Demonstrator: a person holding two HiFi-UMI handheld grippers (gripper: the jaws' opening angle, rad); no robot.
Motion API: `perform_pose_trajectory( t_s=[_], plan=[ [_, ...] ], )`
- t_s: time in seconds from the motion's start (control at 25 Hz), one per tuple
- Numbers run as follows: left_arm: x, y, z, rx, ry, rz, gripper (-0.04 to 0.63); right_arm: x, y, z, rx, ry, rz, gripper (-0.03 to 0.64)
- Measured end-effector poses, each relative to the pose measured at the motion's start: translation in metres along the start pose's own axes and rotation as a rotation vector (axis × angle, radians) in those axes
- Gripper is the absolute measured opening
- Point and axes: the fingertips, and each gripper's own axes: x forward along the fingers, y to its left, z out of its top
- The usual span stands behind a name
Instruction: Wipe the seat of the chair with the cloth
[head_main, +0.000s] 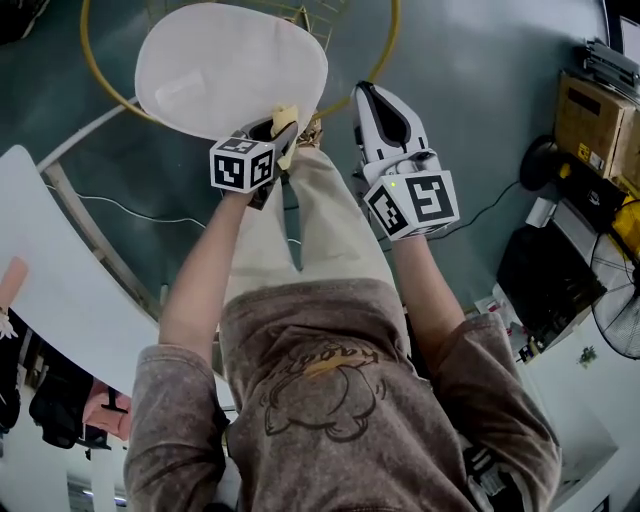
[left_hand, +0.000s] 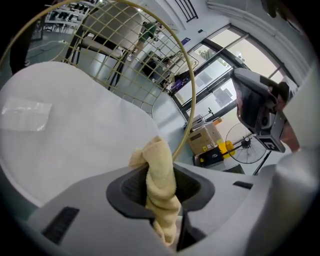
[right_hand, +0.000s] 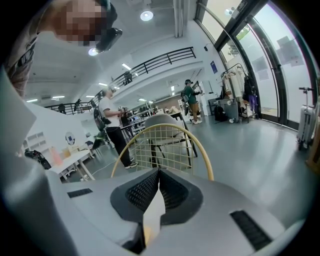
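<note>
Closest in, the left claw (left_hand: 162, 189) is clamped on a twisted, pale yellow cloth (left_hand: 159, 165), with only a short tuft standing out past the tips. The right claw (right_hand: 159, 175) is pressed shut beside it and grips nothing I can name; a thin pale sliver shows in its slit. The cloth sits right at the near edge of the white seat (left_hand: 75, 135), and whether it touches cannot be told. Since so little cloth protrudes, the wipe probably goes best with the claw tipped low, so the tuft flattens on the surface and the hard tips stay off it. Even, overlapping strokes from the near edge toward the wire backrest (left_hand: 125, 47) should cover the whole oval. A clear rectangular patch (left_hand: 26, 115) lies on the seat's far left part and may catch the fabric, so light pressure there seems wise. The free claw could steady the gold rim (left_hand: 189, 95) if the chair shifts. Farther off are windows and a standing fan (left_hand: 239, 147).
</note>
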Motion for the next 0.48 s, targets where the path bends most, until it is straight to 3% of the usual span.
perform_pose_trajectory(
  t_s=[0.24,0.48],
  plan=[
    [-0.038,-0.018,0.028,0.06,-0.042,0.027,0.12,-0.013,0.008,0.018,-0.007,-0.003,0.015,0.028],
    [-0.094,-0.05,0.076,0.077,-0.159,0.073,0.12,-0.035,0.02,0.051,0.001,-0.019,0.032,0.028]
  ],
)
